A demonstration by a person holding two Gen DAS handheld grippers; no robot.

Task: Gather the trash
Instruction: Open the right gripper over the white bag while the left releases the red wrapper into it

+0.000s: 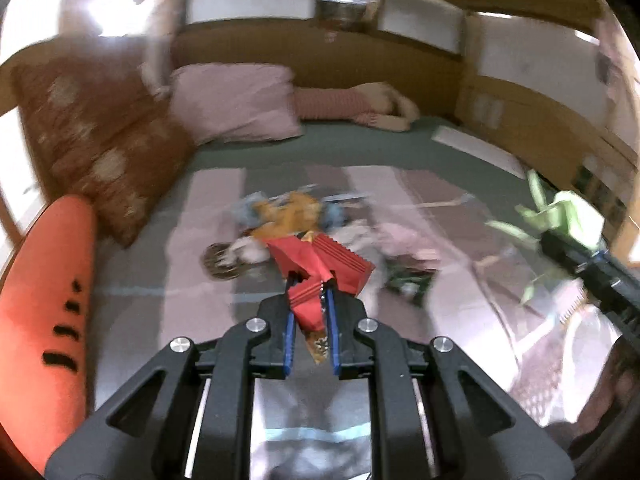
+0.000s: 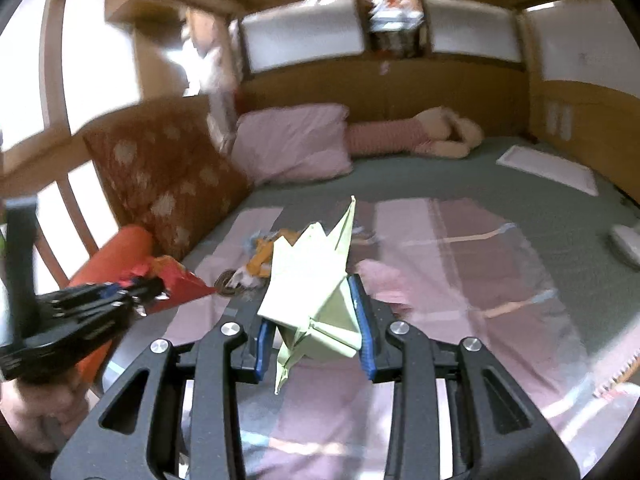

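My left gripper (image 1: 311,292) is shut on a red folded paper piece (image 1: 320,260) and holds it above the bed. My right gripper (image 2: 310,300) is shut on a pale green folded paper piece (image 2: 316,276). The right gripper with the green paper (image 1: 560,212) shows at the right of the left wrist view. The left gripper with the red paper (image 2: 180,280) shows at the left of the right wrist view. More trash lies on the bedspread: an orange and blue crumpled piece (image 1: 288,212) and a brown round scrap (image 1: 222,260).
The bed has a pink striped spread (image 2: 460,264) over a grey-green sheet (image 2: 460,176). A brown cushion (image 1: 96,144), an orange pillow (image 1: 44,304), a pink pillow (image 1: 236,104) and a plush toy (image 2: 420,132) lie at the left and back. A white sheet (image 2: 548,170) lies far right.
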